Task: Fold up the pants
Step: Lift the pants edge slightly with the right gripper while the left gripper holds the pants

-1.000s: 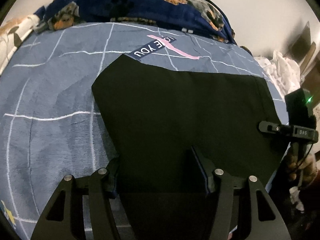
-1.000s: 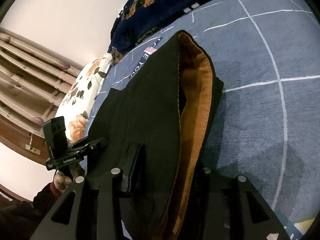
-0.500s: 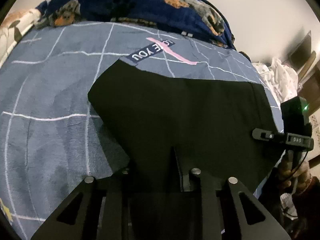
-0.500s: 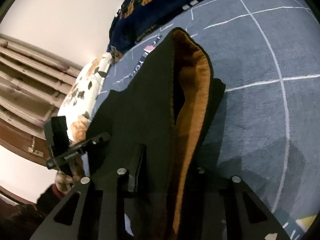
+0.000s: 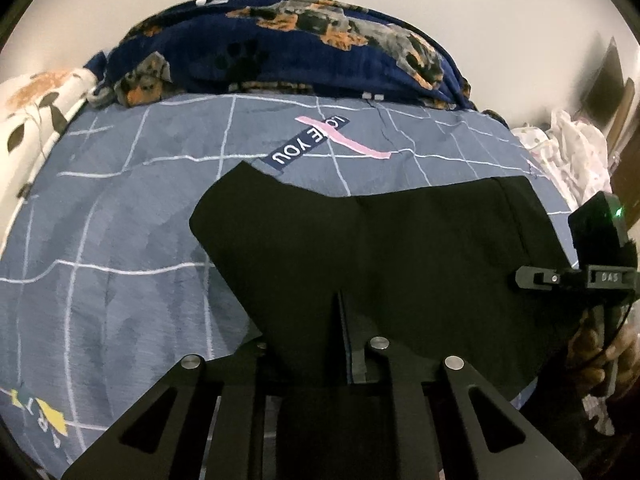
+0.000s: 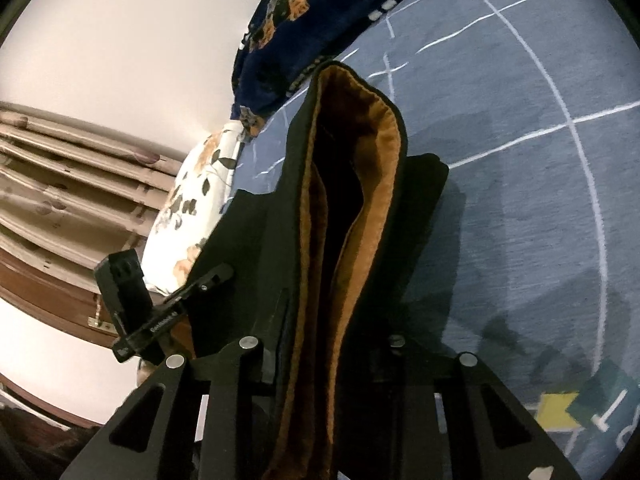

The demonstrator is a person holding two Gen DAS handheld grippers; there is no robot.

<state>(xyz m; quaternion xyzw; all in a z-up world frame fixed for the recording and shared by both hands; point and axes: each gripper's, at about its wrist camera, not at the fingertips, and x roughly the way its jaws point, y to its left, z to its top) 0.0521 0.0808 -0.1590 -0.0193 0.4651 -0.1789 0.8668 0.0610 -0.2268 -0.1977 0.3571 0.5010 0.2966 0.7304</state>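
Note:
Black pants (image 5: 384, 248) with an orange-brown lining (image 6: 372, 184) lie on a blue grid-pattern bedspread (image 5: 120, 216). My left gripper (image 5: 340, 312) is shut on the near edge of the pants, which spread out flat beyond it. My right gripper (image 6: 320, 320) is shut on the waistband end, which is lifted so the lined opening gapes. Each gripper shows in the other's view: the right one in the left wrist view (image 5: 576, 276), the left one in the right wrist view (image 6: 160, 312).
A dark blue dog-print blanket (image 5: 280, 52) is heaped at the head of the bed. A floral pillow (image 5: 36, 120) lies at the left edge. White clothes (image 5: 568, 152) are piled at the right. A wooden headboard (image 6: 60, 200) stands beyond the pillow.
My left gripper has closed from open onto the pants edge. My right gripper has closed on the waistband and lifted it, so the lined opening stands taller.

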